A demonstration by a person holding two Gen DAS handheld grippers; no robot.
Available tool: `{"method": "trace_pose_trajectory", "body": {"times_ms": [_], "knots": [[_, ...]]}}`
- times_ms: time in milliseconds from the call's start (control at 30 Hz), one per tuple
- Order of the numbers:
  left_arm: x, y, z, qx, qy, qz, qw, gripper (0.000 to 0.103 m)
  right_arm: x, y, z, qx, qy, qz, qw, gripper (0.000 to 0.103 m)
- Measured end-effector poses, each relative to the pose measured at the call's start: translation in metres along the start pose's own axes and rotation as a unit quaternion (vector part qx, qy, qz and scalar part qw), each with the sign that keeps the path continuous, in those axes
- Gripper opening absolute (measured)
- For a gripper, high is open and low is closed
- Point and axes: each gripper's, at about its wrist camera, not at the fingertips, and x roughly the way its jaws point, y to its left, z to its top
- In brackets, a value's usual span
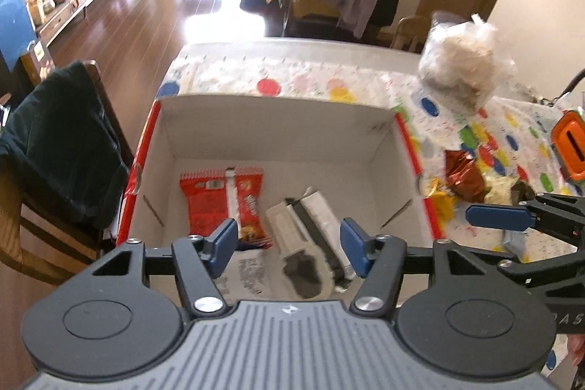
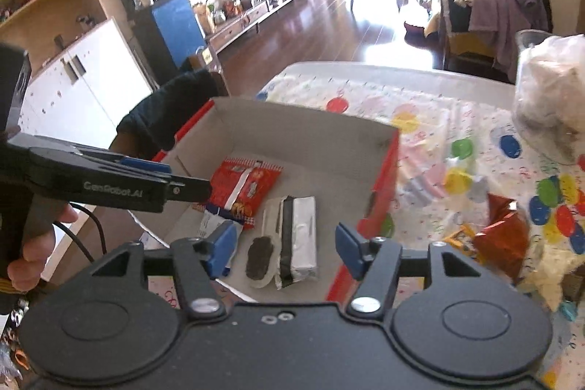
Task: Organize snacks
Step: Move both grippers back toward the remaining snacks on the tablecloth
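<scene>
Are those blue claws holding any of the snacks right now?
No. Both the left gripper and right gripper are open and empty above the box.

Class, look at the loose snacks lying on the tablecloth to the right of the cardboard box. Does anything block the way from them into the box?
Only the box's own red-edged right wall stands between the brown foil packet and the inside, so it must be lifted over. The box is open-topped, and both grippers, left and right, are open and empty.
</scene>
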Motion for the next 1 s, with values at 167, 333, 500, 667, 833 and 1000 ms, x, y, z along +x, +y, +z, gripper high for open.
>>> {"method": "trace_pose_trajectory", "body": {"times_ms": [167, 333, 500, 667, 833, 1000], "knots": [[-0.016, -0.026, -0.001, 0.018, -0.028, -0.011, 0.9994, 0.071, -0.028, -0.018, -0.008, 0.011, -0.024, -0.015, 1.0, 0.076], [-0.024, -0.057, -0.005, 0.037, -0.047, -0.022, 0.998, 0.072, -0.052, -0.037, -0.019, 0.019, -0.035, -0.04, 0.998, 0.084], [-0.03, -0.088, -0.009, 0.05, -0.072, -0.022, 0.9959, 0.081, -0.072, -0.061, -0.031, 0.03, -0.041, -0.066, 0.997, 0.088], [-0.028, -0.116, -0.014, 0.061, -0.076, -0.032, 0.9947, 0.082, -0.092, -0.088, -0.045, 0.04, -0.045, -0.083, 0.995, 0.101], [-0.018, -0.144, -0.023, 0.067, -0.073, -0.041, 0.9942, 0.085, -0.108, -0.116, -0.061, 0.041, -0.042, -0.098, 0.994, 0.103], [0.003, -0.172, -0.041, 0.075, -0.05, -0.036, 0.9952, 0.085, -0.117, -0.144, -0.078, 0.021, -0.028, -0.124, 0.992, 0.103]]}}
